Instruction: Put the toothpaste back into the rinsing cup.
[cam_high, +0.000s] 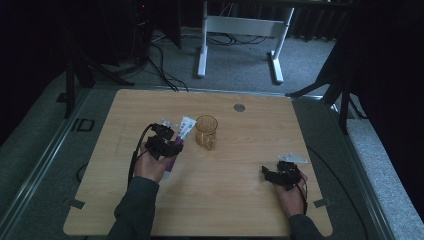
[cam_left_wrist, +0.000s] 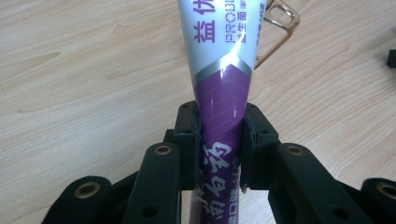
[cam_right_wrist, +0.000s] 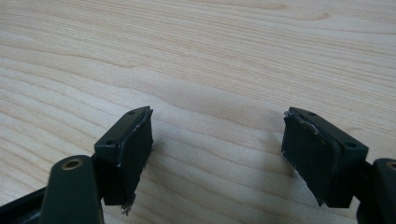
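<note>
Your left gripper (cam_left_wrist: 219, 140) is clamped on the purple end of the tube (cam_left_wrist: 222, 88), which points toward the glass mug (cam_high: 206, 132) just beyond it on the table (cam_high: 240, 200). Your right gripper (cam_right_wrist: 217, 154) rests well apart, its jaws spread wide over bare wood.

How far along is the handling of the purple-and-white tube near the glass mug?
Done: the left gripper is clamped on the tube, pads pressing both sides of its purple part. In hand: the tube points toward the amber glass mug; whether it has left the table I cannot tell. Left: the tube is not in the mug, likely its destination. The right gripper rests open, holding nothing.
</note>
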